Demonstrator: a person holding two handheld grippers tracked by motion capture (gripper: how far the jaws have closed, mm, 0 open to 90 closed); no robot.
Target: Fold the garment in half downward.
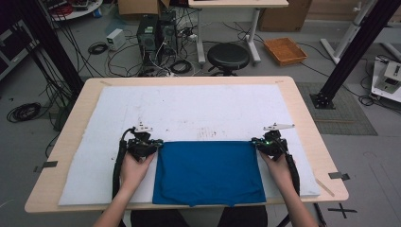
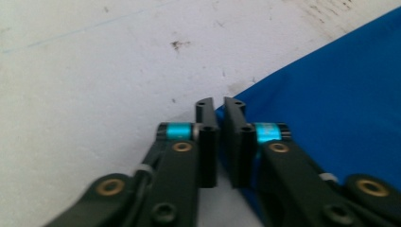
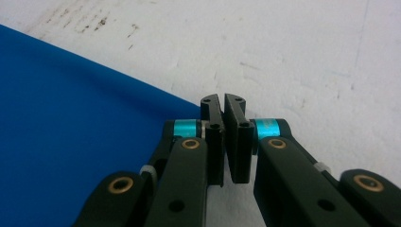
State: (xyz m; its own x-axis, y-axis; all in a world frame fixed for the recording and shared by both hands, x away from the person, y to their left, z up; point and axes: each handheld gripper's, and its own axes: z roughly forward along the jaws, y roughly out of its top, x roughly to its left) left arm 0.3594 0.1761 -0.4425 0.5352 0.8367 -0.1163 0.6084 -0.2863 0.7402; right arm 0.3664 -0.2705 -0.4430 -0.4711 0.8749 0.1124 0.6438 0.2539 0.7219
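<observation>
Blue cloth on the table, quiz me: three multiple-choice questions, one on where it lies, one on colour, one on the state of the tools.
1. Where does the blue cloth lie on the white pad?
A. Along the near edge, in the middle
B. At the far left corner
C. Hanging off the far edge

2. What colour are the bands beside each tool's jaws?
A. Red
B. Turquoise
C. Yellow

3. How do the left tool and the right tool stand?
A. Both wide open
B. One open, one shut
C. Both shut at a far corner of the cloth

Answers:
1 A, the high view shows it by the person's side.
2 B, both gripper views show turquoise bands.
3 C, the jaws stand nearly together, each at a cloth corner.
</observation>
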